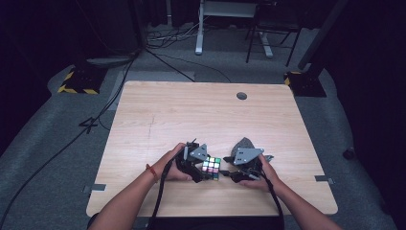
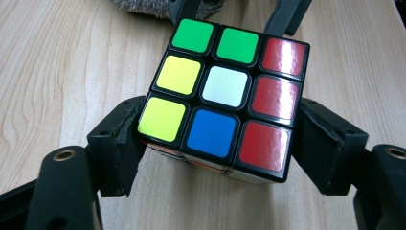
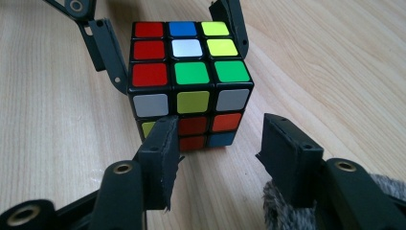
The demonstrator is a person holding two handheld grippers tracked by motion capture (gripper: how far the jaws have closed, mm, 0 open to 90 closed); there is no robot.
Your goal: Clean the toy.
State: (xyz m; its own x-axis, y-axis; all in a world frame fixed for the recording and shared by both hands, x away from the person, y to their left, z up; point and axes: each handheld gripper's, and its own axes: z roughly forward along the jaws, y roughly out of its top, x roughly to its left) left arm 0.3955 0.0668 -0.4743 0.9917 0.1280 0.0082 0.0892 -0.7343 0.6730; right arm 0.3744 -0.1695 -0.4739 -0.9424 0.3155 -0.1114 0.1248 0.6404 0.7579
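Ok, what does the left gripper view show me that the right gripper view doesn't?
Left gripper view: the left gripper close up, its pads tight against two opposite sides of the cube; whether they press, I cannot tell. Right gripper view: the cube's near side face, white, yellow, white along its top row, and the right gripper open, jaws short of the cube. Both: the cube's top face, the grey furry thing and the table.

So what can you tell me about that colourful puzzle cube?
The puzzle cube is a scrambled three-by-three with black plastic edges and glossy stickers. Its top face mixes green, red, yellow, white and blue. It sits upright on the wooden table, near the person's edge. The left tongs flank its two sides, pads at the cube's walls. The right tongs stand open just short of it.
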